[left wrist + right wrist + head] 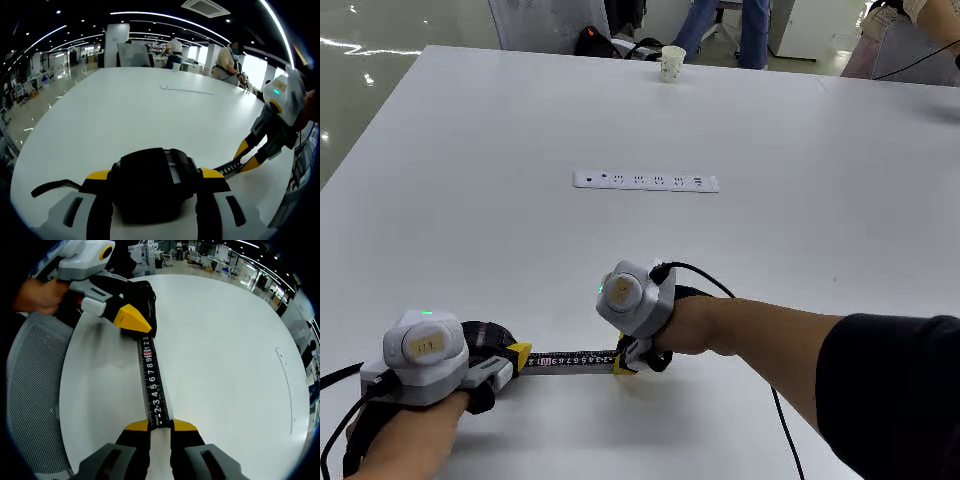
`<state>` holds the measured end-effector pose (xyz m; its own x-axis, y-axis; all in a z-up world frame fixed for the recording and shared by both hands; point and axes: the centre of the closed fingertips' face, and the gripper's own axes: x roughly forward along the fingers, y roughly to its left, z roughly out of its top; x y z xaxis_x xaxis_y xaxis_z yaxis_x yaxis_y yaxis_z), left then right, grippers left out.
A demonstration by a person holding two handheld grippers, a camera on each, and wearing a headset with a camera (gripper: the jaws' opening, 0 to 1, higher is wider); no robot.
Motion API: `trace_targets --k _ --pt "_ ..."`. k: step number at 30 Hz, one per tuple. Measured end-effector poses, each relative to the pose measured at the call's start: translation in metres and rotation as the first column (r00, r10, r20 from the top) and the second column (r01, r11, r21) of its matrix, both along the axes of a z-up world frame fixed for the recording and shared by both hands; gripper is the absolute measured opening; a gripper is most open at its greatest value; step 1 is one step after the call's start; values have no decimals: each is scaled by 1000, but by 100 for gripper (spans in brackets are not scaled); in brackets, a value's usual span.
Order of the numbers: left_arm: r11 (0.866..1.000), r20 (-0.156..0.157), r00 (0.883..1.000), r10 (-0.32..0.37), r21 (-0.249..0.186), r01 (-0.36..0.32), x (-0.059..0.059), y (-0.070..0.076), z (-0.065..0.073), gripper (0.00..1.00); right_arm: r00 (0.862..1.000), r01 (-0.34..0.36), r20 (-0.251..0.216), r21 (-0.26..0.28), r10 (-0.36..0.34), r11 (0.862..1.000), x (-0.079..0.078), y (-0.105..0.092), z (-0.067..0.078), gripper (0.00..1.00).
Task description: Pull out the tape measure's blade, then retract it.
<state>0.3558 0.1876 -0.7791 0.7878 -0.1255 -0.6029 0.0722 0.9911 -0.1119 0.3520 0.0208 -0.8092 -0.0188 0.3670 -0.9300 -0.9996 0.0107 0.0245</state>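
Left gripper (155, 175): jaws clamped on either side of the black tape measure case (150, 192). The case appears to rest on the white table (740, 130), close to its near edge. Right gripper (161, 426): jaws closed on the tip of the blade (151, 380), pinching it flat just above the tabletop.

Progress: a short run of blade is out, stretched straight between the two grippers, with the printed scale face-up in the right gripper view. Judging from that, the pull-out is begun but far from a full draw (or, equally, a retract is near its close; one moment cannot say which). Either way the blade is not home in the case, so the task is unfinished.

Room: bare tabletop lies to the person's right, along the line the blade points. The right gripper has plenty of run there for a longer draw. A power strip (645, 181) lies well apart, toward the table's middle, and a paper cup (672, 62) stands at the far edge. Neither is in the blade's path.

Edges: the left gripper works near the table's rim. In the right gripper view the rim curves just behind it, with a grey mesh chair (35, 390) beyond. There is little margin on that side for sliding the case back, so any lengthening is better taken up by the right gripper.
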Motion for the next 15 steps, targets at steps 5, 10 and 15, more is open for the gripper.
trace_targets --k 5,10,15 --pt "1000 -1 1000 0 -1 0 0 0 1 63 1000 1 0 2 -1 1000 -1 2 0 11" --pt "1000 -1 1000 0 0 0 0 0 1 63 1000 6 -3 4 -6 1000 0 3 0 11" --pt "1000 -2 1000 -1 -1 1 0 0 1 63 1000 4 -3 5 -4 1000 -1 5 0 11"
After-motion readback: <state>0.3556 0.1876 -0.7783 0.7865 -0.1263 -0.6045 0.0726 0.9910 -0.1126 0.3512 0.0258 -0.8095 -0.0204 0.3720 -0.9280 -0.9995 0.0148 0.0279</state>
